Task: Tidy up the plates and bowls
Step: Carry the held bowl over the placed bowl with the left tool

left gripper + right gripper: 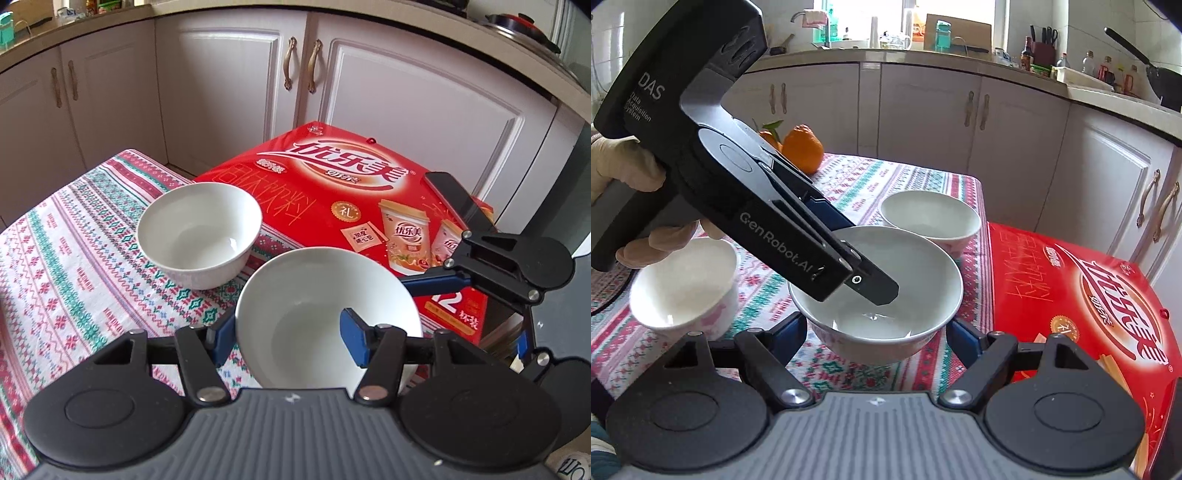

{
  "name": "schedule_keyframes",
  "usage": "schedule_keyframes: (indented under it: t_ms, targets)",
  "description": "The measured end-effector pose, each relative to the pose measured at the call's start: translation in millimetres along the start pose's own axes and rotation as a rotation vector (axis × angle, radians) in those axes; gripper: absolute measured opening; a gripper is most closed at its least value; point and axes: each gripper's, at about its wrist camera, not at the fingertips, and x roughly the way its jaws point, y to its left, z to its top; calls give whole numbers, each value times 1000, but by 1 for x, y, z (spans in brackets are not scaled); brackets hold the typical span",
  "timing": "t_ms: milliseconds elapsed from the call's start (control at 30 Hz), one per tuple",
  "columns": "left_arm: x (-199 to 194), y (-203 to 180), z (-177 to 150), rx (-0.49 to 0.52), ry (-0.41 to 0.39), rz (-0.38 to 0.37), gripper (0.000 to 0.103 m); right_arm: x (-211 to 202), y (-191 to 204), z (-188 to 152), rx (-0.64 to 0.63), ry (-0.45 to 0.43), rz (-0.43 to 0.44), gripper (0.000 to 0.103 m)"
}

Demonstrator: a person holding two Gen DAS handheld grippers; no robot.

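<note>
Black "GenRobot.AI" left claw (849,236)

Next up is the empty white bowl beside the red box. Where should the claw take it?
Pinch the near rim of the bowl from above, one finger inside, one outside: it stands upright and empty, and the red box crowds its far side.

- Three white bowls: the held bowl (875,295) and the far bowl (931,216) are plain inside; the near-left bowl (683,284) shows faint pink motifs outside.
- The tablecloth (74,258) is white with woven bands in red, pink and teal.
- The box (332,192) is bright red with white lettering and cream cup pictures.
- Both grippers, left gripper (291,332) and right gripper (877,332), are black and grey with blue pads.
- An orange fruit (801,147) has green leaves.
- The cabinets (221,92) are white with bronze handles.
</note>
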Motion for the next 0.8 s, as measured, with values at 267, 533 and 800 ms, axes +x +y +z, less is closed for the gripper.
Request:
schedule_keyframes:
  t_ms: [267,533,800]
  targets:
    - [-40,-6,-14,-21,-46,35,58,-19,20,8,-25,-19,38,86]
    - [-74,-2,-37,-62,-72,83,58,-27,46,17,-67,-32,104,86]
    - [-99,10,-58,-117,-91,131,58,-24,72,26,-117,-34,160,86]
